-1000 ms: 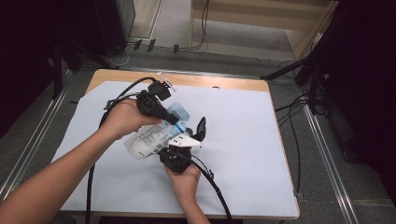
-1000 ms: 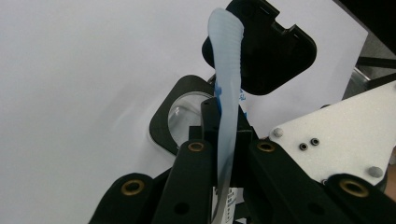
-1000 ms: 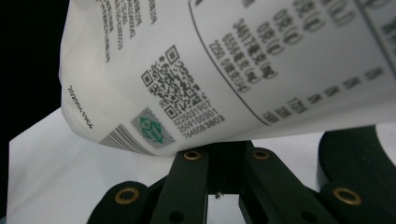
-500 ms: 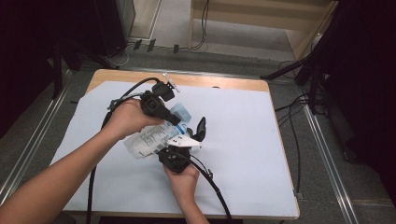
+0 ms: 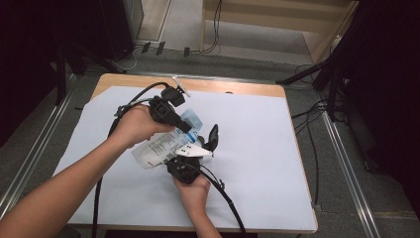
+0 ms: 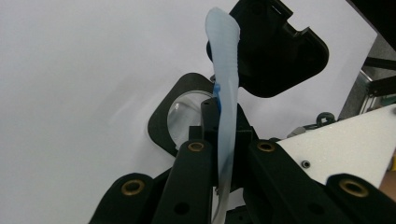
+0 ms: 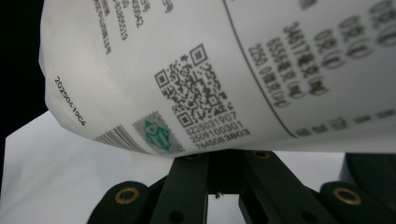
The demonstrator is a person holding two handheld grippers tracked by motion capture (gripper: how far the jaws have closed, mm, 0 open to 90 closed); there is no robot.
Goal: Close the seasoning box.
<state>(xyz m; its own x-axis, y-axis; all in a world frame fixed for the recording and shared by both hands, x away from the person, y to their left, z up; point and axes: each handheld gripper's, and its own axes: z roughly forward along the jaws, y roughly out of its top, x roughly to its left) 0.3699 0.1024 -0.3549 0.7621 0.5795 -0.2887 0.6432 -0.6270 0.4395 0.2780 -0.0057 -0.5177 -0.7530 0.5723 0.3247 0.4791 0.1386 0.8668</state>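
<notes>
So right now the plastic pouch [image 5: 161, 144] is up off the bench [image 5: 257, 148], held between both grippers just above the white sheet, roughly mid-bench. The left gripper [image 5: 190, 130] has its fingers [image 6: 196, 158] pinched on the pouch's blue-tinted end; in the left gripper view you can see that sealed edge [image 6: 224, 84] standing up thin between them. The right gripper [image 5: 195, 151] sits under the pouch on the person's side. In the right gripper view the printed face with the QR code [image 7: 198, 88] hangs right over its fingers [image 7: 187, 186], which look pressed close together, but I honestly can't tell if they've got the bottom edge pinched or are just beneath it.

My guess on progress: the pick-up is done and both ends are being managed, so it's mid-job. Whatever comes after (opening, folding, placing it down) hasn't started.
</notes>
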